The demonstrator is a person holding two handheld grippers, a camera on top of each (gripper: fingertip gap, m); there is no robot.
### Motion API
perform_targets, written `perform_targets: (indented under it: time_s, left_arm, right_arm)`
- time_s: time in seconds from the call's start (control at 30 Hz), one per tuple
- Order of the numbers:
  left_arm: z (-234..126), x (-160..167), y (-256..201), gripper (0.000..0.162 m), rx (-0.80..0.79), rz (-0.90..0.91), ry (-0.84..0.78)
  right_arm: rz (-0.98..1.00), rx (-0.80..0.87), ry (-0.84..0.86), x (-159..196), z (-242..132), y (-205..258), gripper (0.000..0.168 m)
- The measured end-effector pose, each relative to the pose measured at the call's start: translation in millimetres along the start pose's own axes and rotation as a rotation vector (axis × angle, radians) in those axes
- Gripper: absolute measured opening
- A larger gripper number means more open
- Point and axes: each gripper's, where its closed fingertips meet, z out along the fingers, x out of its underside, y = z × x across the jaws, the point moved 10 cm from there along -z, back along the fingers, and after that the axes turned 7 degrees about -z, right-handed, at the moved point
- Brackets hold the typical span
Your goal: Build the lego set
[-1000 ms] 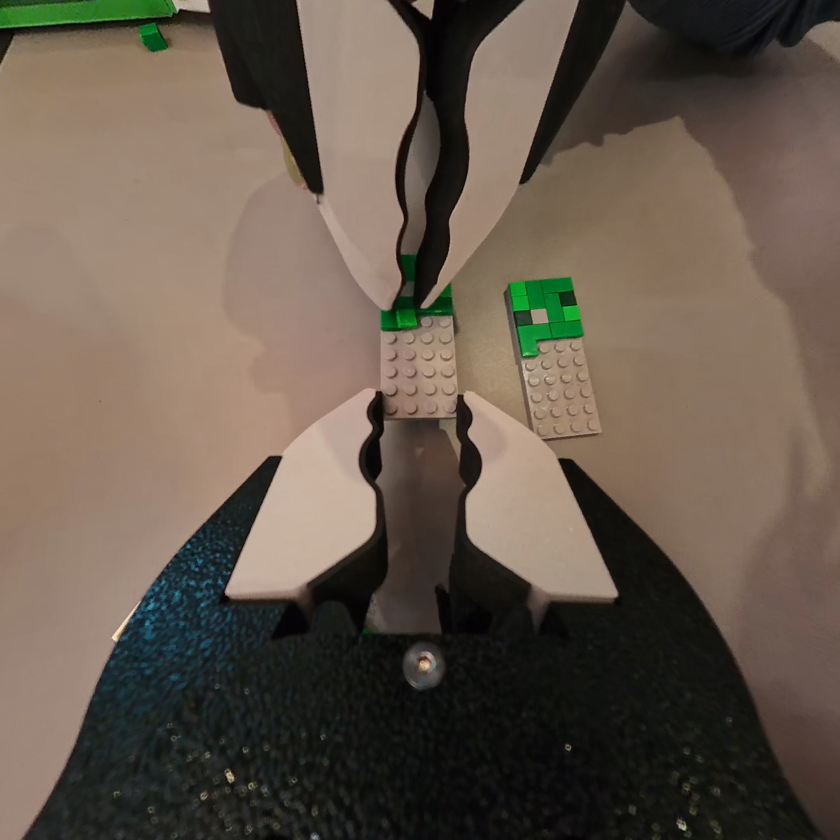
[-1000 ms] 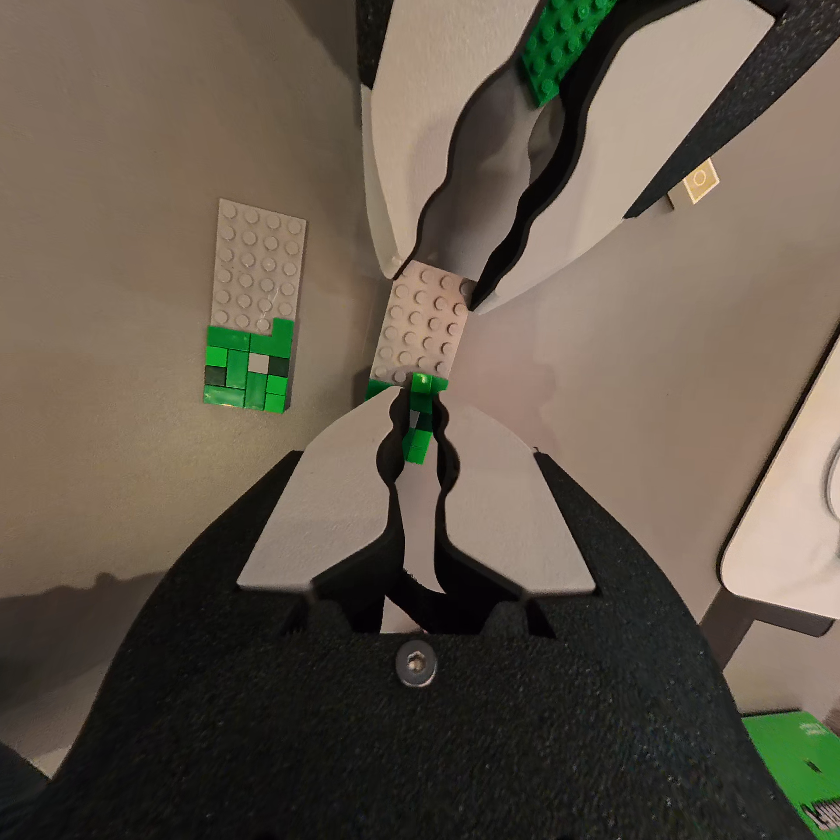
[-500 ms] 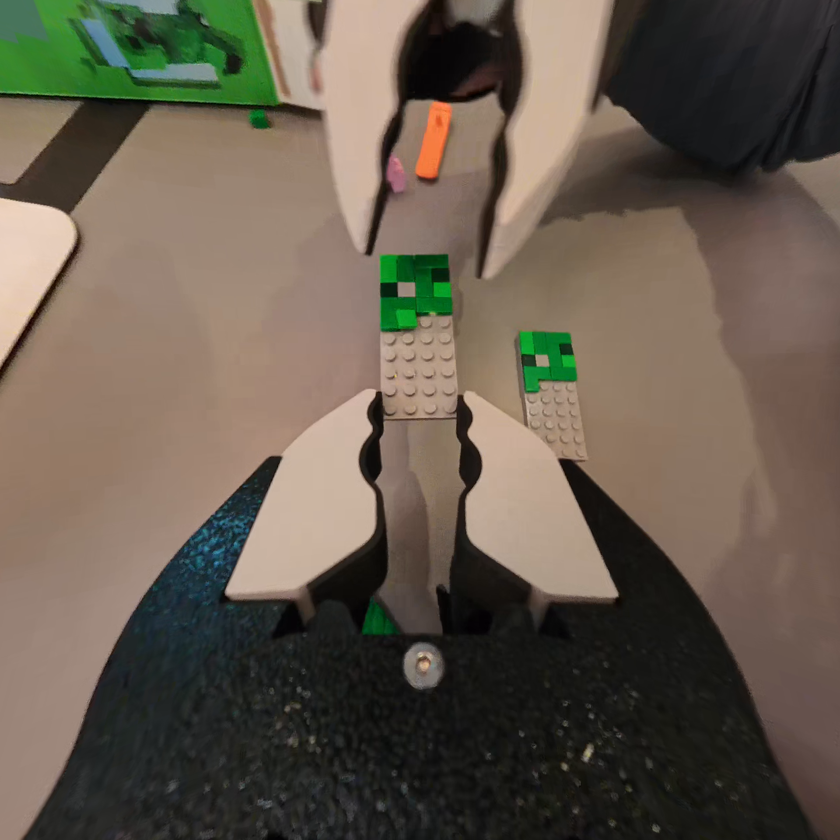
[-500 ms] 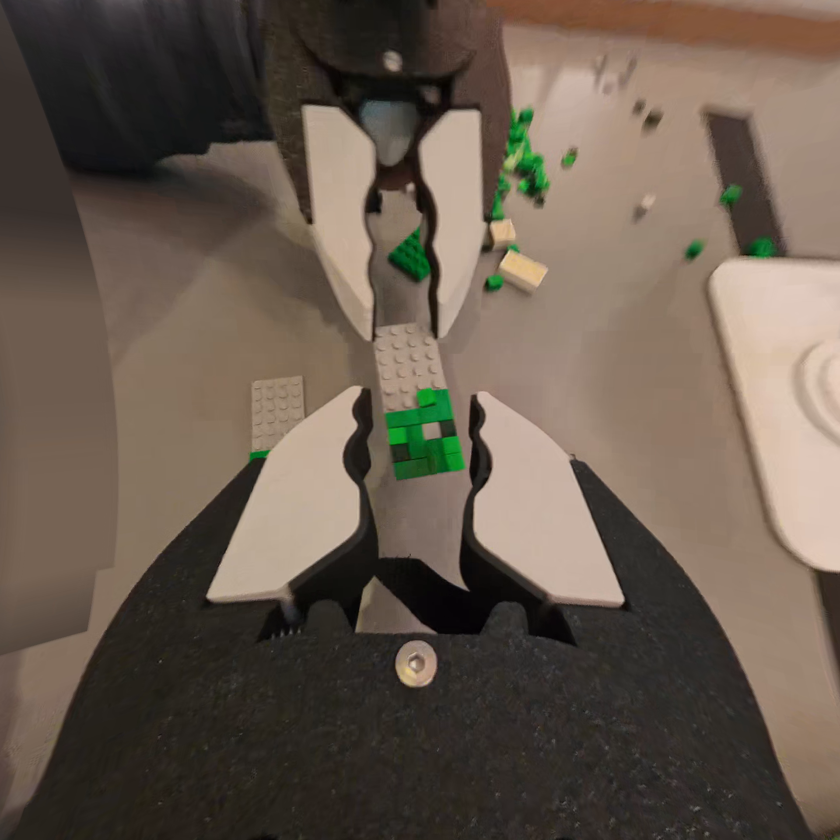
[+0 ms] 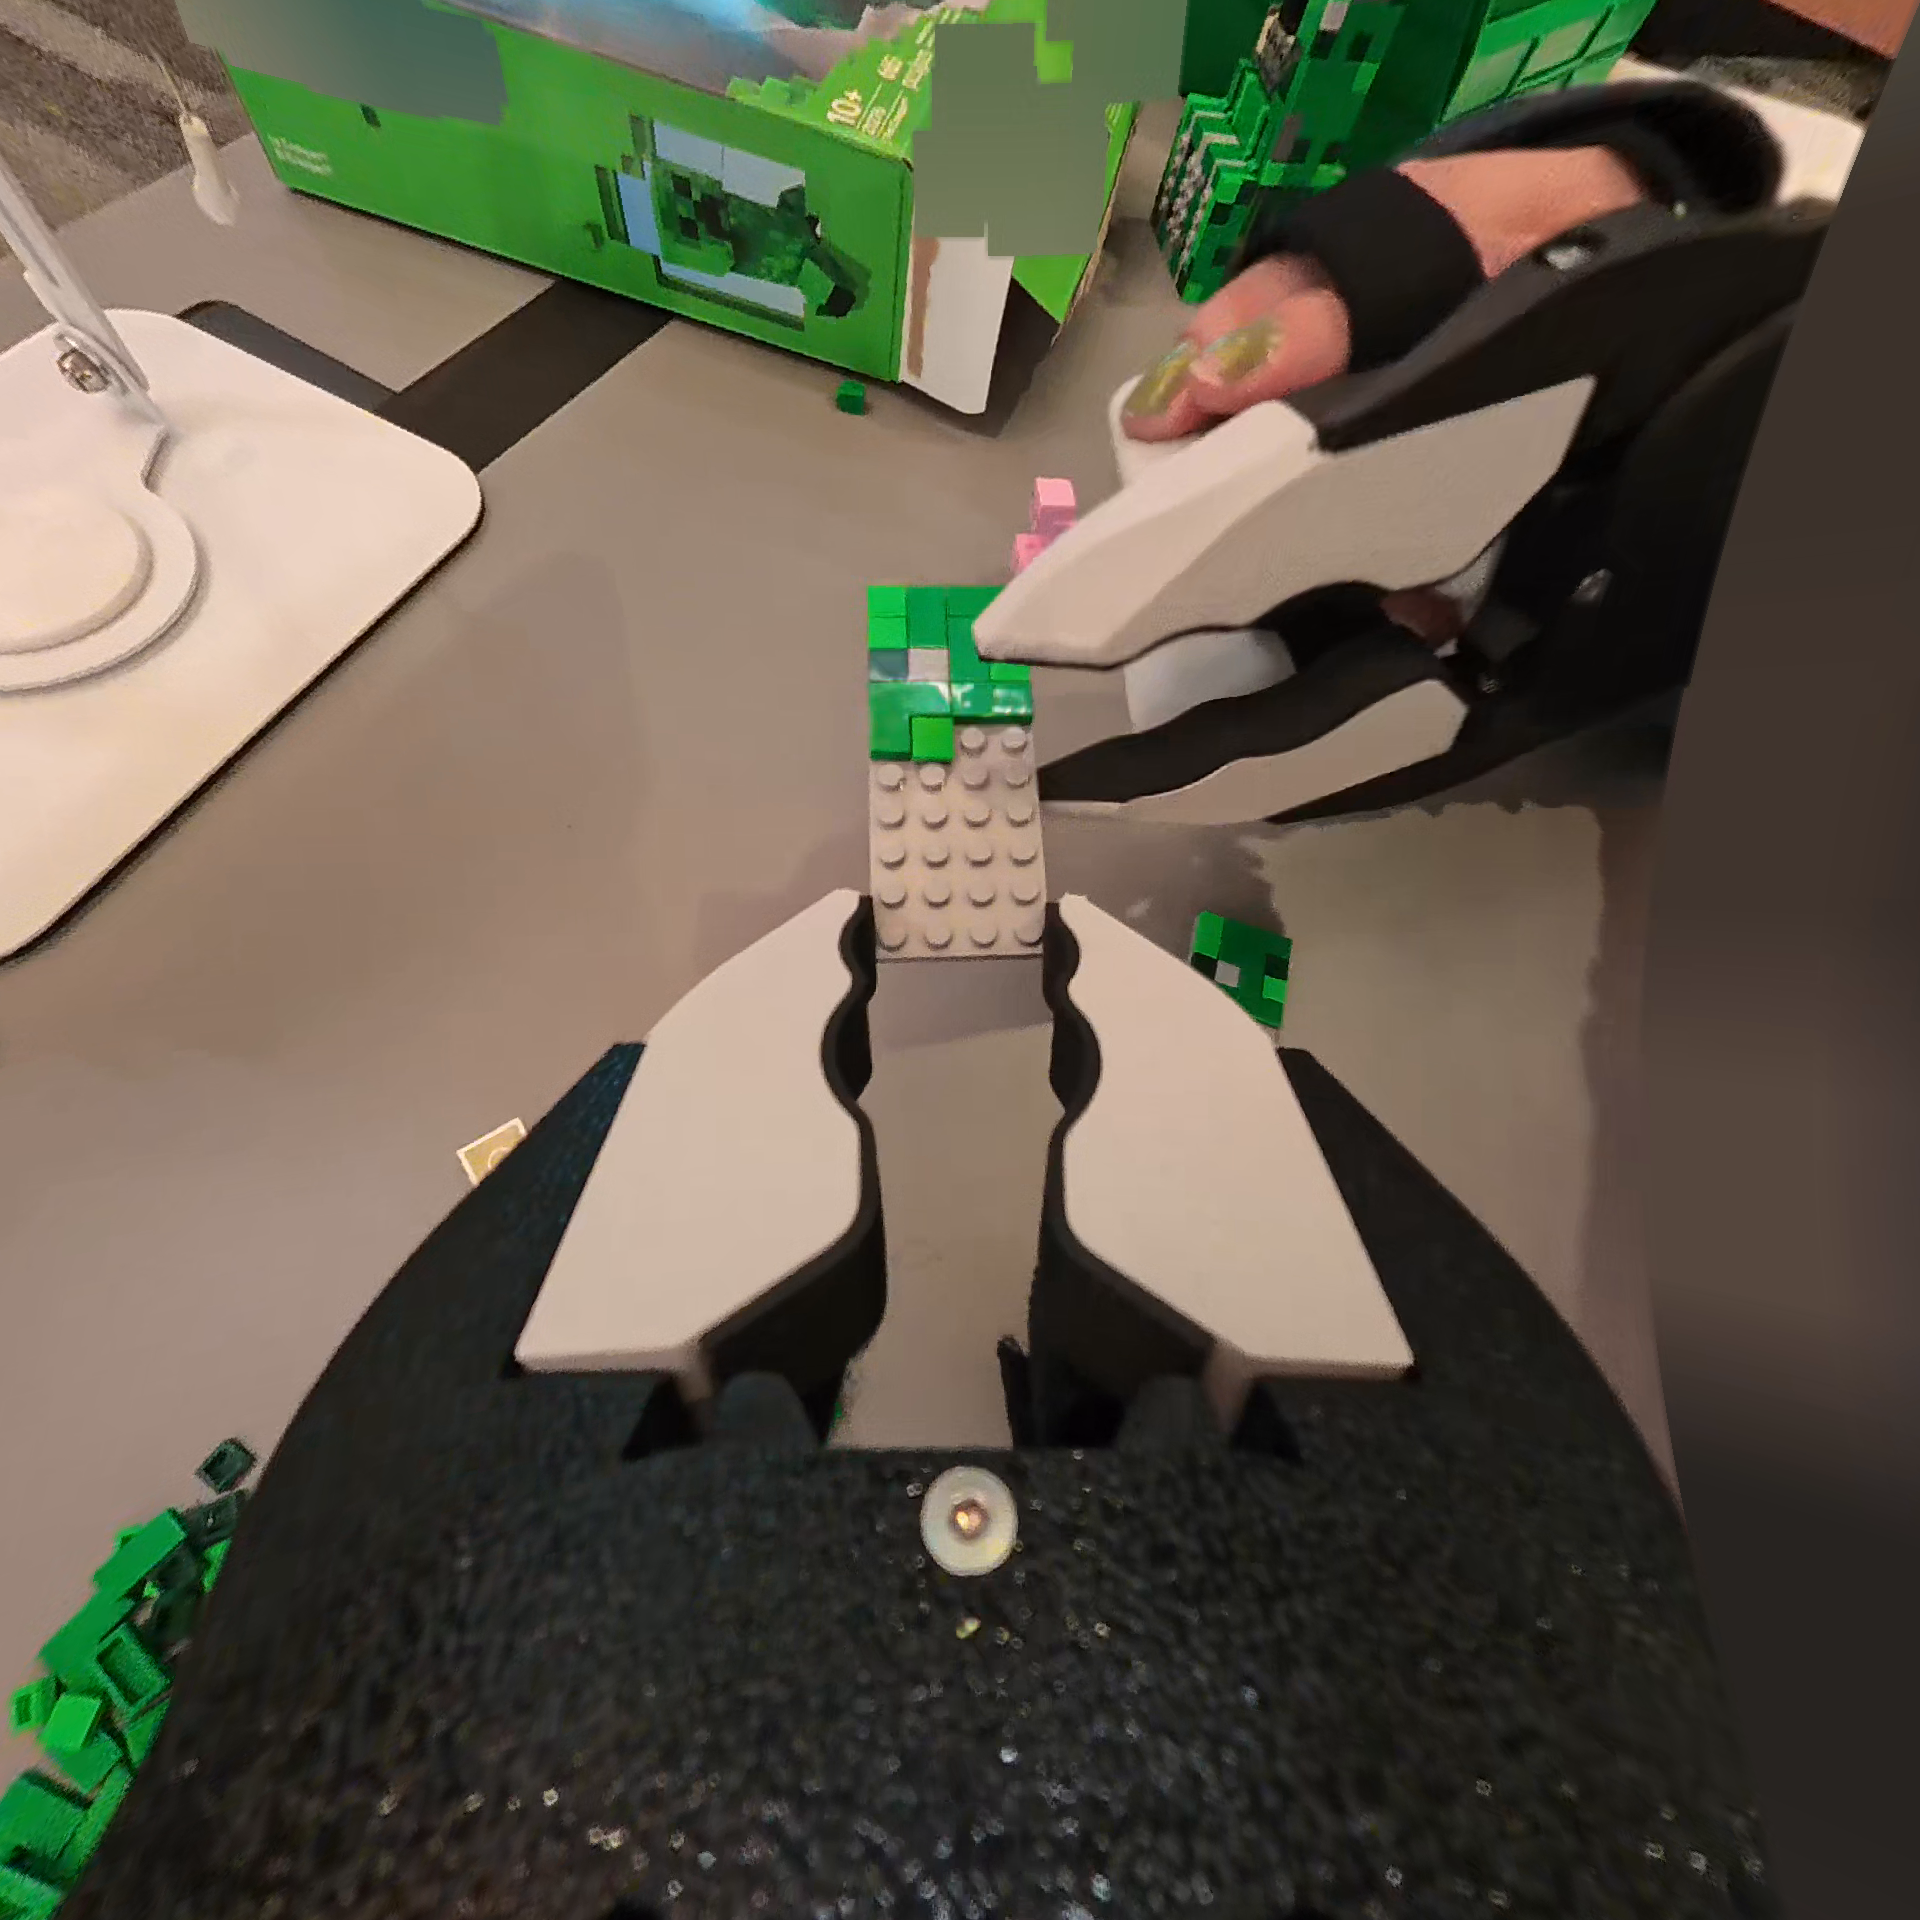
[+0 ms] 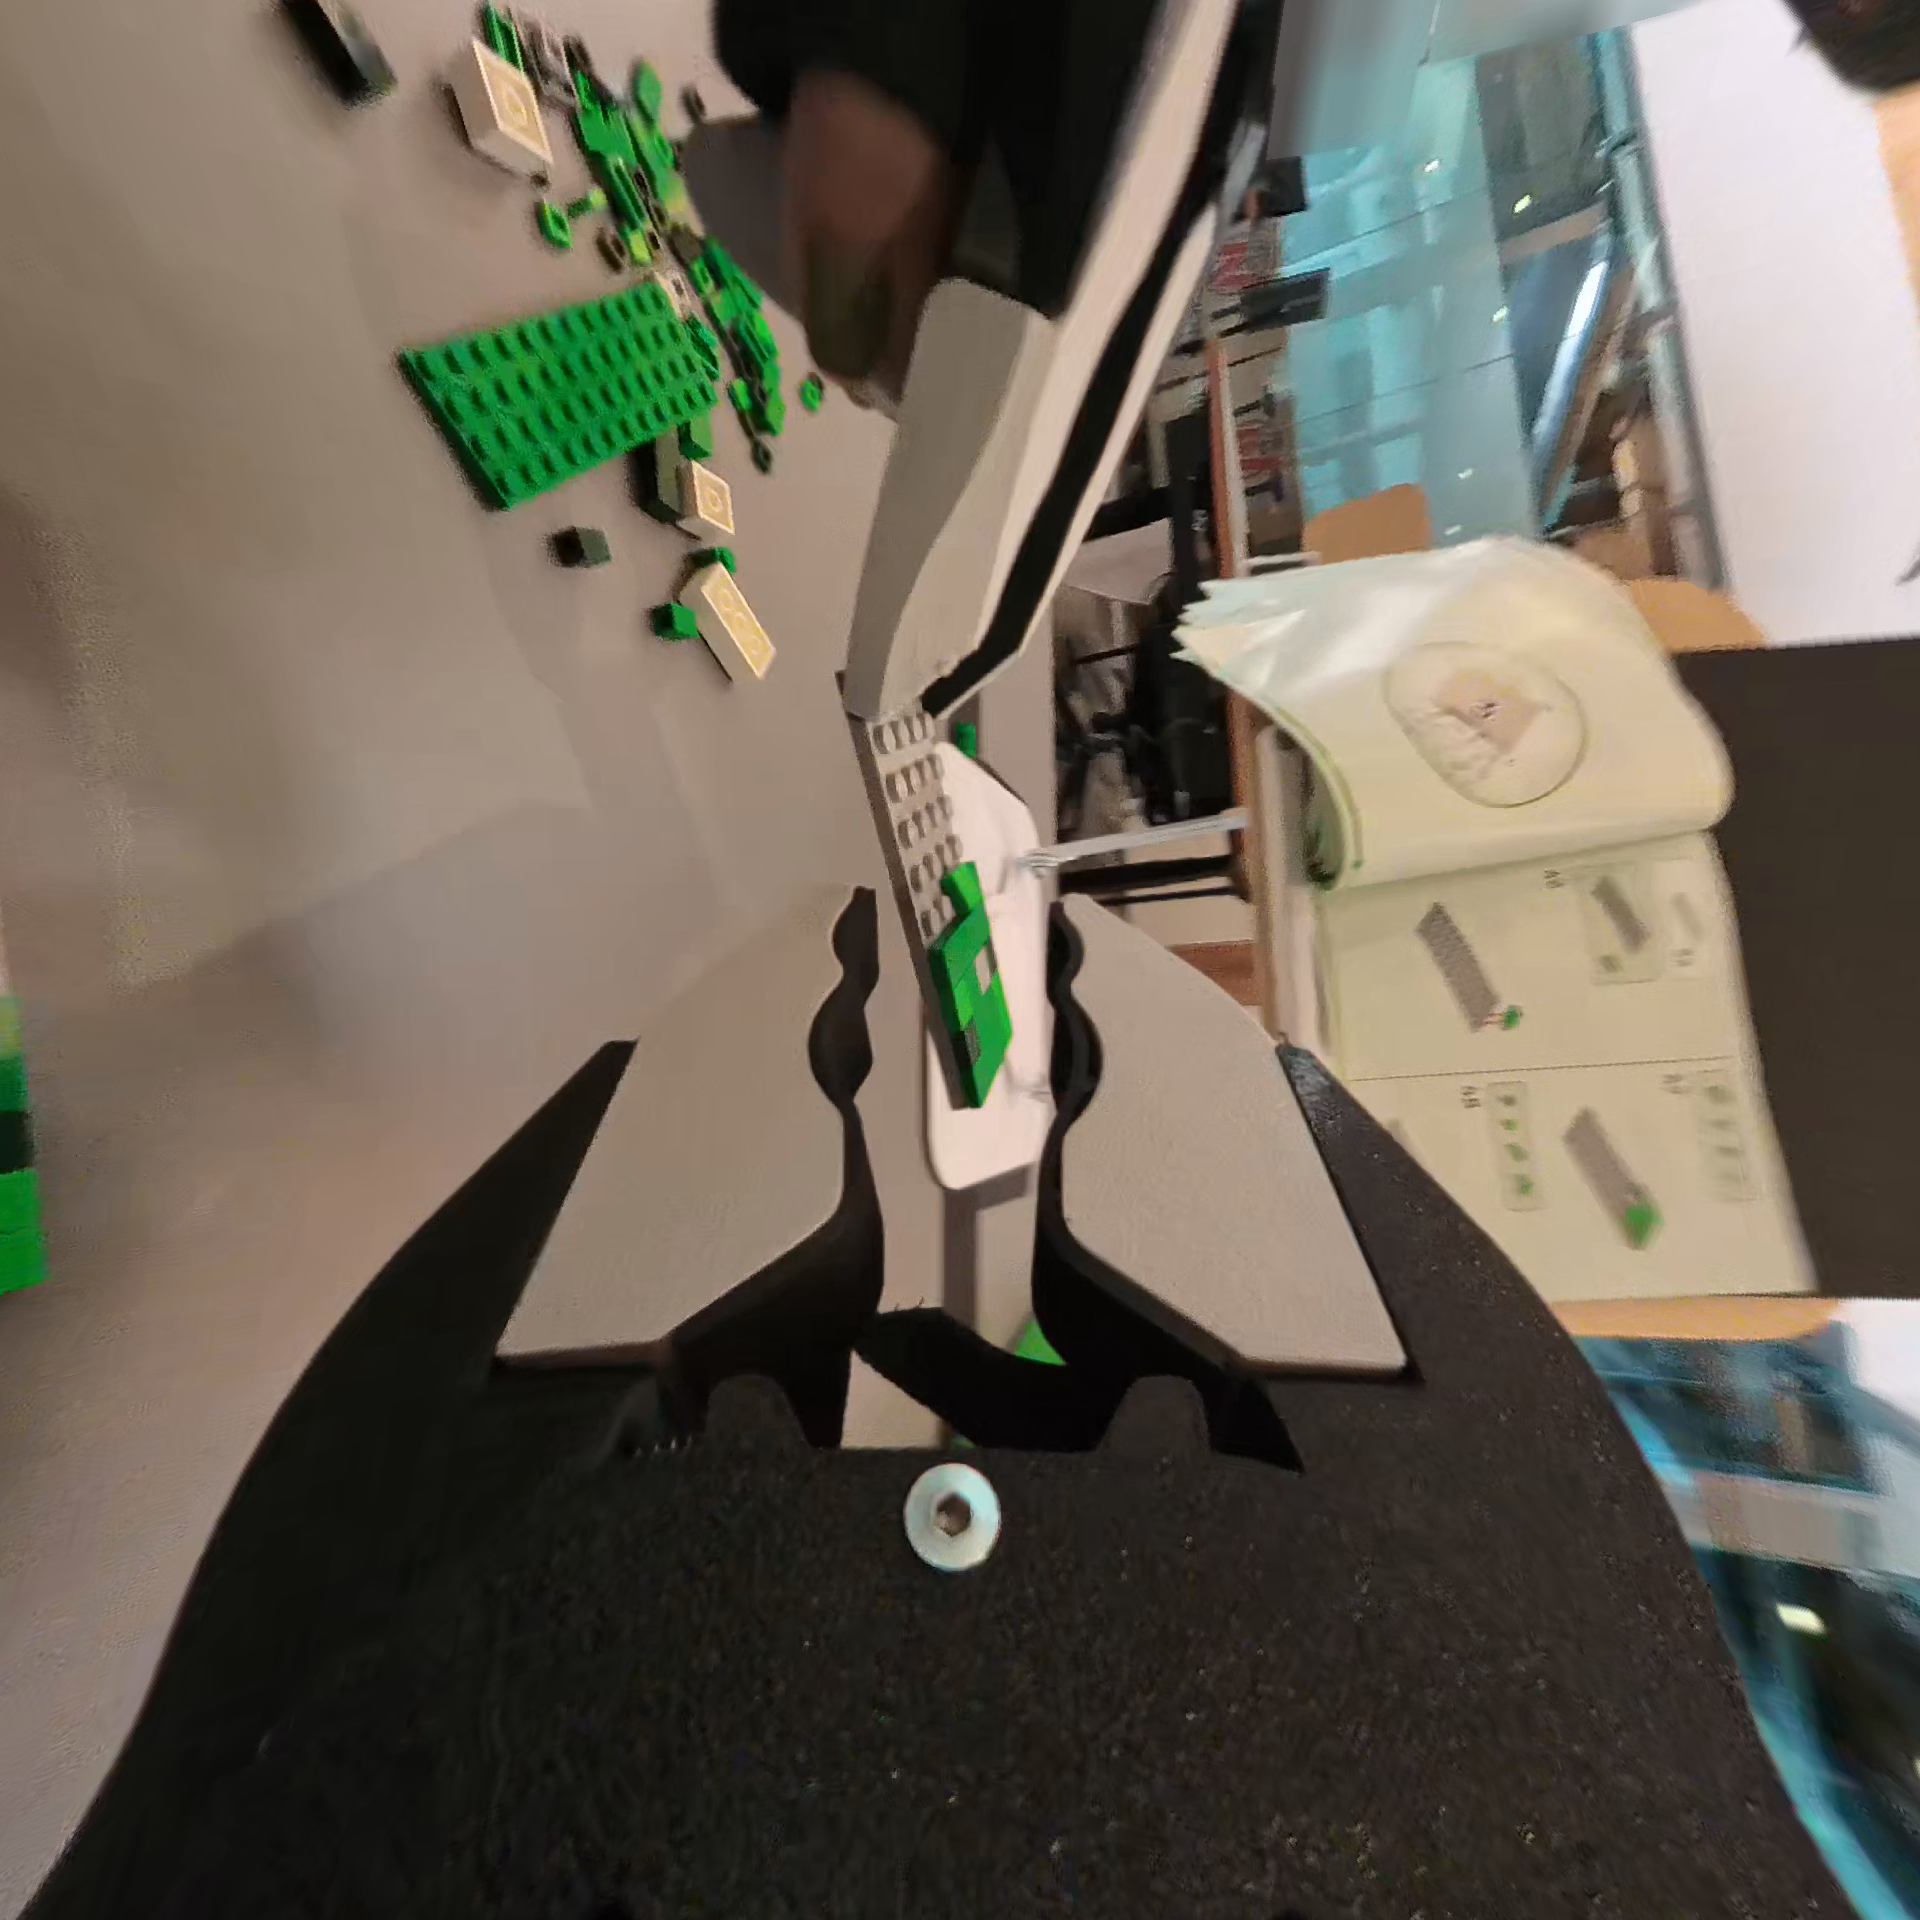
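Note:
A grey studded plate [image 5: 956, 852] carries green tiles [image 5: 925, 675] on its far end. My left gripper [image 5: 958, 920] is shut on the plate's near bare end and holds it above the table. My right gripper [image 5: 1013, 707] comes in from the right, rolled on its side and open, with one finger above and one below the tiled end. In the right wrist view the plate [image 6: 909, 810] shows nearly edge-on between my right gripper's [image 6: 956, 914] open fingers, apart from both. The left gripper [image 6: 894, 707] grips its far end there.
A second grey plate with green tiles [image 5: 1242, 966] lies on the table to the right. A green box [image 5: 623, 208] stands at the back, a white stand base [image 5: 208, 582] at the left. Loose green pieces [image 5: 94, 1662], a large green plate [image 6: 561, 395] and an open instruction booklet [image 6: 1507, 935] lie around.
The right gripper let go of the green piece on the plate, opened, and rolled sideways around the tiled end. The left gripper lifted and tilted the plate off the table.

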Motion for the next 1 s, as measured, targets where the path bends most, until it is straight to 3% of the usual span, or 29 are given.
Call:
perform_targets:
  time_s: [0.03, 0.23, 0.4, 1.0]
  left_arm:
    - [0, 0, -1, 0.030, 0.001, 0.004, 0.004]
    - [4, 0, -5, 0.030, 0.007, 0.015, 0.027]
    - [3, -1, -7, 0.030, -0.013, 0.022, 0.034]
    - [-8, -9, -19, 0.030, -0.028, 0.079, -0.015]
  right_arm:
    - [-0.056, 0.025, 0.010, -2, 0, 3, 0.027]
    - [-0.336, 0.084, 0.090, -9, 8, 23, 0.022]
    - [-0.430, 0.142, 0.136, -10, 8, 26, 0.016]
    - [-0.436, 0.246, 0.187, -14, 3, 17, 0.007]
